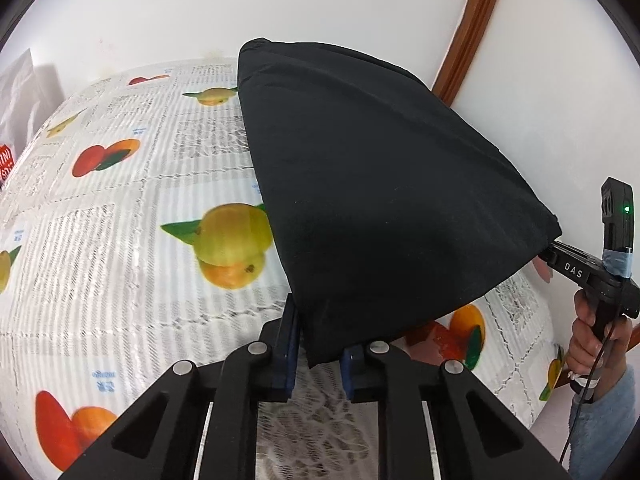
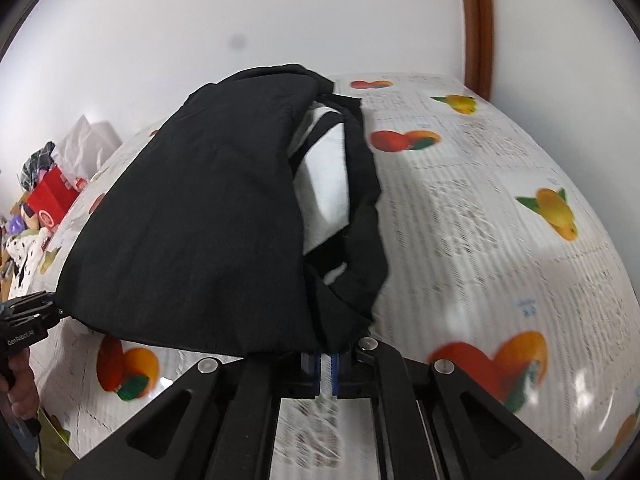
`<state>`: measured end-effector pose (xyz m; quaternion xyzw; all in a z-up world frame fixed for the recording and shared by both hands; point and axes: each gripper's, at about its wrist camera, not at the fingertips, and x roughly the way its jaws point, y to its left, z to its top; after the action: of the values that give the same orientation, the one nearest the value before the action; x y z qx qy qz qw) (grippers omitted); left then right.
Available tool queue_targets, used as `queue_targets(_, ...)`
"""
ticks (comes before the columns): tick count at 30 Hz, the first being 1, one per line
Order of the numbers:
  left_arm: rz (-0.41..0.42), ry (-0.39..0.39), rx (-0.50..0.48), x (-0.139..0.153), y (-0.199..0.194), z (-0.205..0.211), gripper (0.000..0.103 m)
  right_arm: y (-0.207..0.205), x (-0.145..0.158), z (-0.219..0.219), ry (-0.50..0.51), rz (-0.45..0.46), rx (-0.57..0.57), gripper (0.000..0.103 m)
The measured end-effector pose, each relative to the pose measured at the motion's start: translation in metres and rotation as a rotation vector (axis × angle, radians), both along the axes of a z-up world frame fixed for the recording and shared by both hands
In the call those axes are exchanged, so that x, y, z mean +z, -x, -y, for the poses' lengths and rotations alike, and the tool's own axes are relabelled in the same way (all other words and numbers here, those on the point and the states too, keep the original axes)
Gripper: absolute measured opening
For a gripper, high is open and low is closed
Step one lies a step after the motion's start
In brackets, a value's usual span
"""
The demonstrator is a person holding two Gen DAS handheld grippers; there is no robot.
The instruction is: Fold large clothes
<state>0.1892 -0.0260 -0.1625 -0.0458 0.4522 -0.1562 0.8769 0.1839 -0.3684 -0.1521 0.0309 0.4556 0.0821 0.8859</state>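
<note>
I see black garment [image 1: 384, 200] stretched mid-frame over fruit-print tablecloth [image 1: 120, 220]; left gripper [image 1: 318, 356] pinching its corner; right gripper [image 2: 326, 364] clenched on its edge.

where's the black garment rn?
Black garment is lifted over the fruit-print tablecloth, stretched between the left gripper and right gripper.

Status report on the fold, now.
Left gripper and right gripper each shut on a corner of the black garment. Stretched over fruit-print tablecloth. Nothing in the way.
</note>
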Motion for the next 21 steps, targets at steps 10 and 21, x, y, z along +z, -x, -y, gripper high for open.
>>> queue_targets(10,-0.001,-0.002,0.098,0.005,-0.016,-0.057,0.015,-0.032,-0.003,-0.058,-0.020,-0.011,0.095,0.003)
queue_targets(21,-0.029,-0.008,0.163,0.005,-0.024,-0.099,0.015,-0.026,-0.005,-0.085,-0.038,-0.021,0.149,0.003)
